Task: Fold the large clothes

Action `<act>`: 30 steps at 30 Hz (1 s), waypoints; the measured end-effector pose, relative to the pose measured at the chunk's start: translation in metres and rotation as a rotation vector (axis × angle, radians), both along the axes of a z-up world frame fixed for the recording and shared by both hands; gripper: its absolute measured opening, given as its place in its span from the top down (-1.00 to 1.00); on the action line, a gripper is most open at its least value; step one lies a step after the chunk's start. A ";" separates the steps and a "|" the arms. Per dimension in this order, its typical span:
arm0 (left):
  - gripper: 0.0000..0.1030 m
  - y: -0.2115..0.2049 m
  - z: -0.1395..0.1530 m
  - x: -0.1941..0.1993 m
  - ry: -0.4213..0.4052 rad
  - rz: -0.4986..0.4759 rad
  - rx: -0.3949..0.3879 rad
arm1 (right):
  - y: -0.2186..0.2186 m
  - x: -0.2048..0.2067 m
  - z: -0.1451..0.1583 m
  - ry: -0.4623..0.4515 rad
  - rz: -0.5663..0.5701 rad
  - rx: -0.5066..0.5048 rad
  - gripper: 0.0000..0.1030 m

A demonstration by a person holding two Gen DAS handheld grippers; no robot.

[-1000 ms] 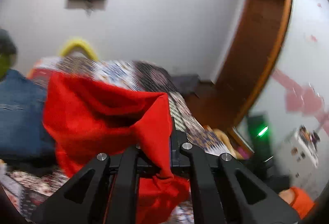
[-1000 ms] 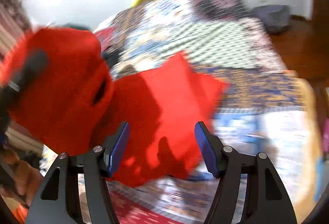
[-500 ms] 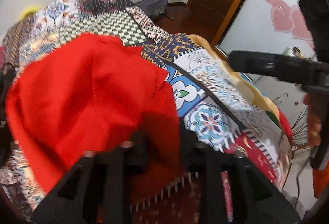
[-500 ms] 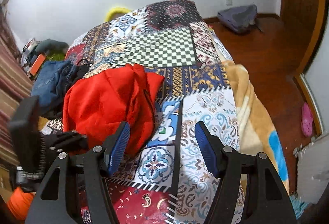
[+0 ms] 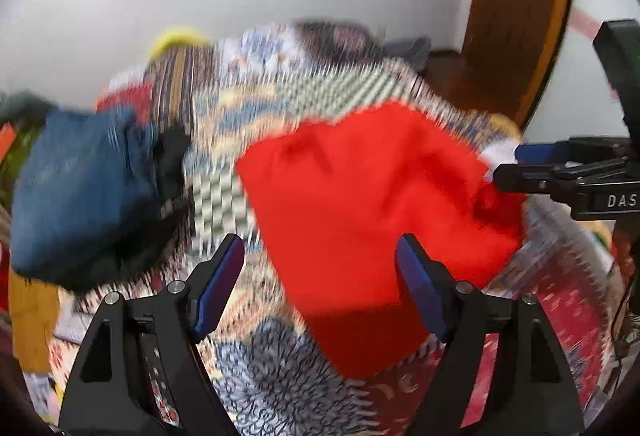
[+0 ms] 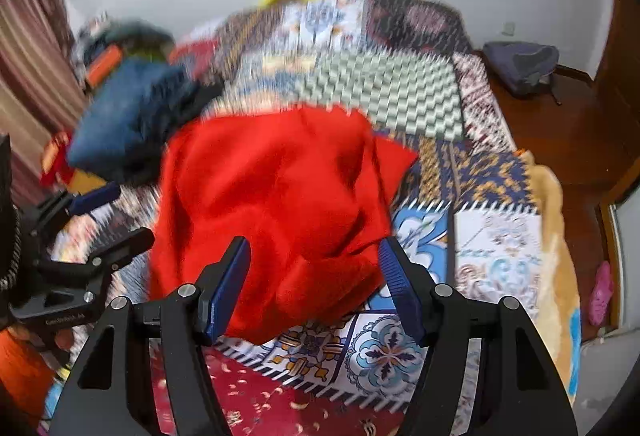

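A red garment (image 5: 360,215) (image 6: 272,203) lies in a loose heap on the patchwork bedspread (image 6: 496,244). My left gripper (image 5: 320,288) hovers over the heap's near left side with its jaws opening; the blue pads touch no cloth. In the right wrist view the left gripper (image 6: 116,215) sits at the garment's left edge. My right gripper (image 6: 314,292) stands open above the heap's near edge, with nothing pinched. From the left wrist view the right gripper (image 5: 516,167) reaches in at the garment's right edge. Both views are blurred.
A pile of blue jeans (image 5: 80,187) (image 6: 132,123) lies on the bed left of the red garment. A dark bag (image 6: 520,67) and a pink slipper (image 6: 600,292) are on the wooden floor to the right. A wooden door (image 5: 520,15) stands beyond the bed.
The left gripper was shut on the red garment a second ago and has let it go, jaws spreading wide. The garment has dropped onto the bed. The right gripper stayed open.
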State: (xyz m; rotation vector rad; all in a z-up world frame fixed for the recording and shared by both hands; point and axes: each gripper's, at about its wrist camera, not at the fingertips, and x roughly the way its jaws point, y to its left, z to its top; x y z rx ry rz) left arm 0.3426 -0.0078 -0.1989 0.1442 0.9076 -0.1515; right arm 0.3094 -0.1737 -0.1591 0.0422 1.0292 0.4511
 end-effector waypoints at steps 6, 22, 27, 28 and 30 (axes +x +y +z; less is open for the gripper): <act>-0.70 0.020 -0.046 0.000 0.065 0.065 -0.086 | -0.006 -0.003 -0.044 0.066 0.053 -0.155 -0.22; -0.71 0.047 -0.017 -0.013 -0.042 0.147 -0.027 | -0.027 -0.004 0.018 -0.073 -0.024 -0.058 -0.30; -0.71 0.045 0.006 0.014 -0.104 0.147 -0.052 | 0.014 0.021 0.016 -0.084 0.040 -0.047 -0.30; -0.71 0.044 0.009 0.019 -0.114 0.143 -0.066 | 0.019 0.027 0.013 -0.079 0.053 -0.047 -0.30; -0.71 0.039 0.012 0.030 -0.126 0.128 -0.082 | 0.030 0.042 0.002 -0.056 0.073 -0.054 -0.30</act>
